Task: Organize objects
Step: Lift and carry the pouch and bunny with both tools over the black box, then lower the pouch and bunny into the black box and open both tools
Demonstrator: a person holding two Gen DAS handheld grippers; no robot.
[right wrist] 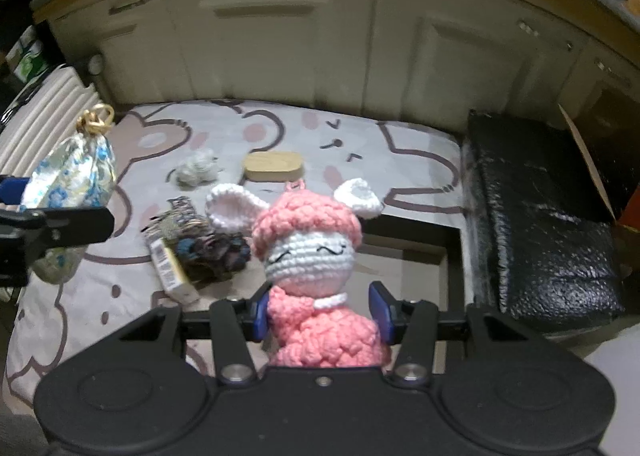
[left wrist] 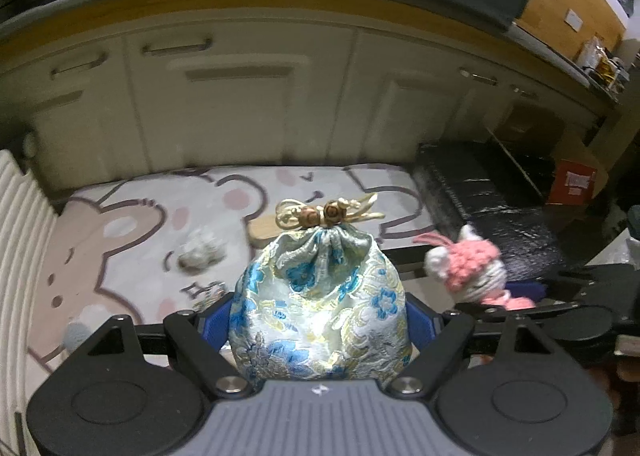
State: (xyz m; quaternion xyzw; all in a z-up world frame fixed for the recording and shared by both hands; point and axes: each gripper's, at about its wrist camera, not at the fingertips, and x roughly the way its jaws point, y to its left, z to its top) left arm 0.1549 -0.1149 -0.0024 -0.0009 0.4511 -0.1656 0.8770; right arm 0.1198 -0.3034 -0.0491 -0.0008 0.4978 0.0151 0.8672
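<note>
Cream cabinet doors (right wrist: 280, 36) are closing off the far side of the scene, and a cartoon-printed mat (right wrist: 360, 144) is covering the surface below both hands.

Nearest the left wrist camera, the left gripper (left wrist: 318, 320) is holding a brocade drawstring pouch (left wrist: 320, 296); its blue fingers (left wrist: 216, 320) are pressing on both flanks of the pouch. The pouch is standing with its long axis along the fingers, its gathered neck and beads pointing away from the camera.

Nearest the right wrist camera, the right gripper (right wrist: 322, 314) is gripping a pink crochet doll (right wrist: 312, 256); its fingers (right wrist: 378, 312) are clamping the doll's body, and the head and ears are projecting forward.

The two loads are being carried side by side above the mat, the doll to the right of the pouch.

Beyond the doll, a dark-framed box (right wrist: 452, 256) is lying open below and ahead of the right gripper, beside a black foil-wrapped block (right wrist: 540, 224). Judged from this layout, the right hand is nearer that box than the left.

Farther out on the mat, a dark bundle of small items (right wrist: 200, 240), a grey-white tuft (right wrist: 196, 172) and an oval wooden block (right wrist: 274, 166) are lying unsorted.
</note>
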